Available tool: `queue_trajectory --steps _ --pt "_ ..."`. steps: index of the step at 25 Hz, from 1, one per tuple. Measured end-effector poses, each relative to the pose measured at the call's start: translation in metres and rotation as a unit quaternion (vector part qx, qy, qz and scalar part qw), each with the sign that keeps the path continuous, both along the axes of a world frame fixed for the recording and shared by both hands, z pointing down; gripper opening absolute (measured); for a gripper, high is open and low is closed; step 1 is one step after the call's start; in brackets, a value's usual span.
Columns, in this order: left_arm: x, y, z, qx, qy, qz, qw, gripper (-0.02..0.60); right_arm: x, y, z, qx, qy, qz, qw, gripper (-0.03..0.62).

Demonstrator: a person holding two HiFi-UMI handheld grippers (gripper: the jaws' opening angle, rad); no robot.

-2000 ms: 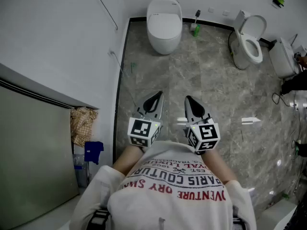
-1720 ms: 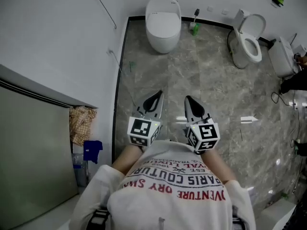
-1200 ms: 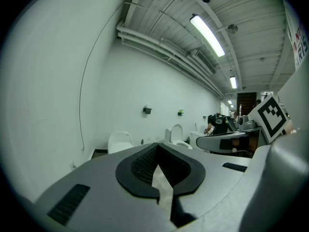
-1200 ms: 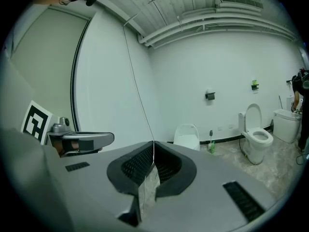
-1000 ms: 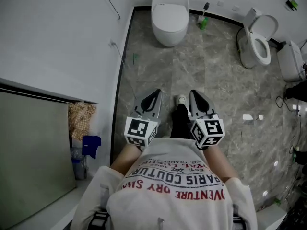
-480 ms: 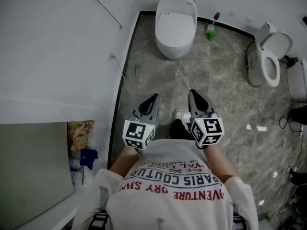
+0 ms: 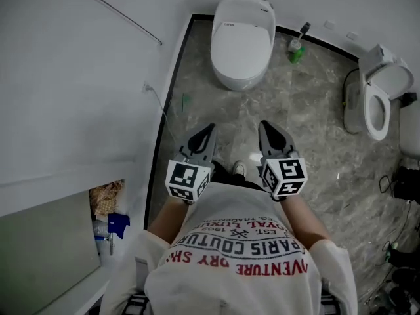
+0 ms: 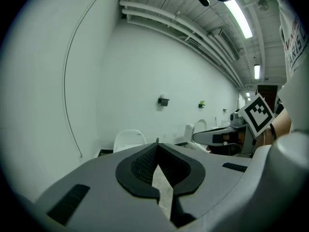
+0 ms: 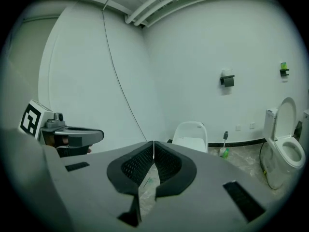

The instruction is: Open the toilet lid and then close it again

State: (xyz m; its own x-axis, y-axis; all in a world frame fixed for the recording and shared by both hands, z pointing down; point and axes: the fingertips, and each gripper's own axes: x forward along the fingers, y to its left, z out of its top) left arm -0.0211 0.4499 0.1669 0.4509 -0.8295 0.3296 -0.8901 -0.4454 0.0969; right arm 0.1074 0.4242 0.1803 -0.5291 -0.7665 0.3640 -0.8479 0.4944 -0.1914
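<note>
A white toilet [image 7: 243, 41] with its lid down stands against the far wall, ahead of me across the marble floor. It also shows small past the jaws in the left gripper view [image 8: 129, 139] and in the right gripper view [image 9: 191, 135]. My left gripper [image 7: 208, 130] and right gripper [image 7: 265, 126] are held side by side in front of my chest, both pointing toward the toilet and well short of it. Both are shut with nothing between the jaws, as the left gripper [image 8: 157, 142] and right gripper [image 9: 153, 143] show in their own views.
A second toilet [image 7: 380, 100] with its lid raised stands at the right. A green-based toilet brush [image 7: 296, 48] sits by the far wall between the two. A white wall with a thin cable [image 7: 157, 104] runs along the left. A shoe [image 7: 239, 169] shows between the grippers.
I have walked forward: the closed toilet now looks larger and nearer, and the second toilet has slid toward the right edge. Both grippers stay shut in front of my chest.
</note>
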Motion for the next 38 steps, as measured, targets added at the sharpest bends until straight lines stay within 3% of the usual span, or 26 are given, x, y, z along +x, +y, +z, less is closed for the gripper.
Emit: queue_trajectory --steps 8,15,21,26,33,38 --pt "-0.021 -0.108 0.038 -0.024 0.002 0.019 0.9995 0.008 -0.030 -0.100 0.044 -0.039 0.018 0.001 0.999 0.015" --pt "-0.051 -0.222 0.085 -0.055 0.002 0.075 0.9957 0.008 -0.072 -0.192 0.088 -0.082 0.019 0.041 0.996 0.015" --pt "-0.061 -0.290 0.109 -0.071 -0.008 0.149 0.9863 0.008 -0.099 -0.257 0.127 -0.124 0.024 0.087 0.988 0.015" --pt "-0.069 -0.333 0.145 -0.089 -0.004 0.155 0.9838 0.008 -0.106 -0.303 0.152 -0.130 0.021 0.104 0.986 0.015" --pt "-0.049 -0.351 0.222 -0.090 -0.029 0.205 0.9741 0.008 -0.103 -0.334 0.209 -0.096 0.078 0.036 0.992 0.015" --pt "-0.026 -0.364 0.288 -0.094 -0.036 0.206 0.9733 0.008 -0.092 -0.347 0.273 -0.075 0.121 -0.022 0.989 0.015"
